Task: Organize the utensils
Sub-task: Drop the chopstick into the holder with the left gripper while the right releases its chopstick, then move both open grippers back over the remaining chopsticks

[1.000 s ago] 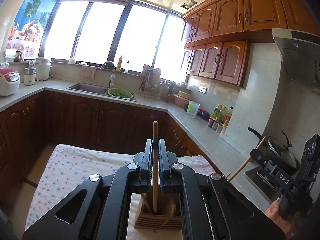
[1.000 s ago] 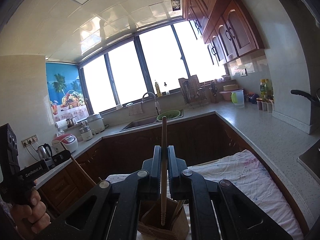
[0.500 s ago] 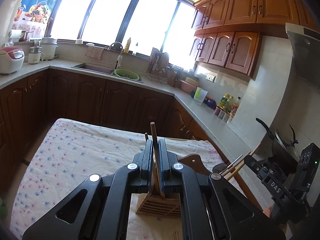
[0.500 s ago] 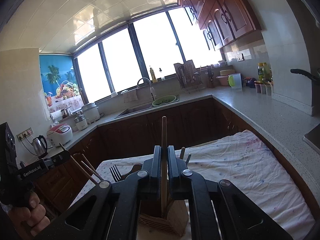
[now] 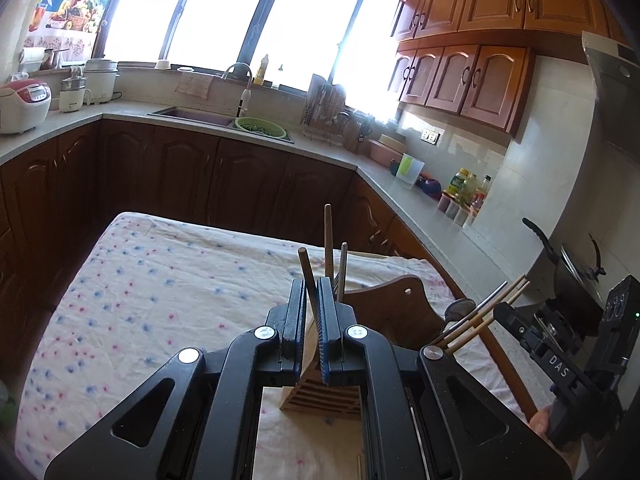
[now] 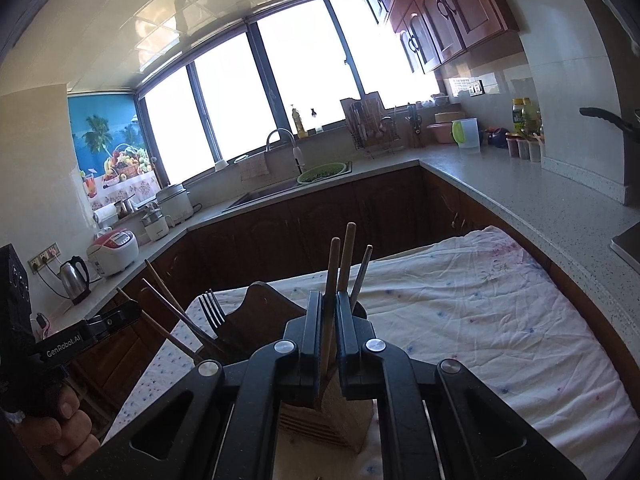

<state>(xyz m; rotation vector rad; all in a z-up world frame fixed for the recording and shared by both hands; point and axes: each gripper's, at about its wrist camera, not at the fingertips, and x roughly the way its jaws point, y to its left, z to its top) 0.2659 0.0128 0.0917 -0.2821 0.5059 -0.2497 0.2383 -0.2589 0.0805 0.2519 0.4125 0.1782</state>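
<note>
In the left wrist view my left gripper (image 5: 313, 285) is shut on a wooden chopstick (image 5: 304, 262) that leans left. Its lower end goes down into a slatted light-wood utensil holder (image 5: 320, 398), where two more sticks (image 5: 328, 224) stand behind the fingers. In the right wrist view my right gripper (image 6: 329, 297) is shut on another wooden chopstick (image 6: 333, 254), which reaches down into a light-wood holder (image 6: 344, 414) with two sticks (image 6: 349, 240) behind it. Each gripper shows at the edge of the other's view, hand-held: the right gripper (image 5: 505, 315) and the left gripper (image 6: 127, 312).
A dark wooden back piece (image 5: 400, 300) stands beside the holder, with chopsticks and a spoon (image 5: 480, 314) and a fork (image 6: 212, 308) leaning by it. The holder sits on a flower-print cloth (image 5: 160, 280) over a table. Kitchen counters, a sink (image 5: 192, 114) and cabinets ring the table.
Both grippers have come down with their chopsticks, and both views have tipped downward. The chopsticks' lower ends have sunk deeper into the holder, and the held sticks now lean slightly.
</note>
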